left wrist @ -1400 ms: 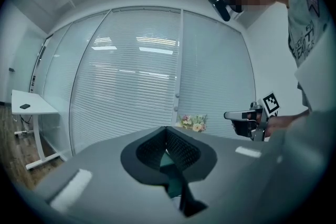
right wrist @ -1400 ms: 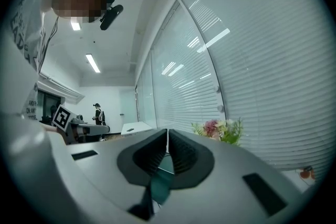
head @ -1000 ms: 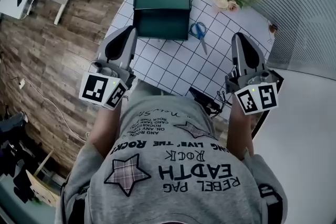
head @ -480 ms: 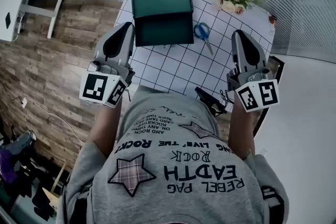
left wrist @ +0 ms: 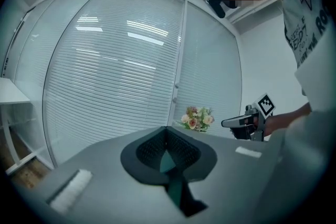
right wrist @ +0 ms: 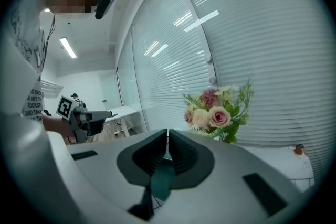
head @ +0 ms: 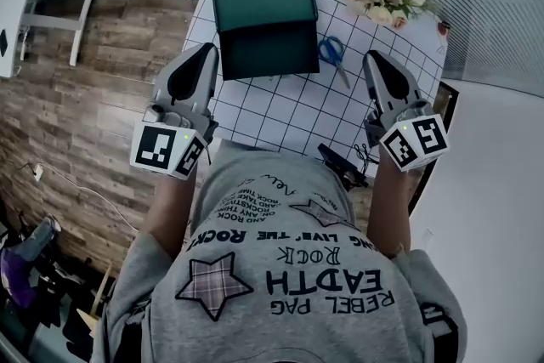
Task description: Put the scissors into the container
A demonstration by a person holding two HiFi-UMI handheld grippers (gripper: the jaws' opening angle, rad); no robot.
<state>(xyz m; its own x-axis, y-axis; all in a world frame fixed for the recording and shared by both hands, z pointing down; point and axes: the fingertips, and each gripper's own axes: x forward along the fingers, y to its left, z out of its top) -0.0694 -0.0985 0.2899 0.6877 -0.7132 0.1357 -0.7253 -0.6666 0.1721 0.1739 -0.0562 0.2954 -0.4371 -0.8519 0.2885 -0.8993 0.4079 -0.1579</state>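
Scissors (head: 333, 55) lying just right of the container (head: 265, 25)
Left gripper (head: 206, 48) and right gripper (head: 371, 56) are hovering beside it, jaws pressed together.

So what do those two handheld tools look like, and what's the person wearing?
The left gripper and right gripper each have a grey wedge-shaped body tapering to two black ribbed pads. Each carries a white cube printed with black square markers. The person wears a grey T-shirt with black lettering and plaid stars.

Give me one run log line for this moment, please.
left gripper shut, empty | right gripper shut, empty | blue-handled metal scissors on white gridded table, beside dark green rectangular container | pick not yet begun
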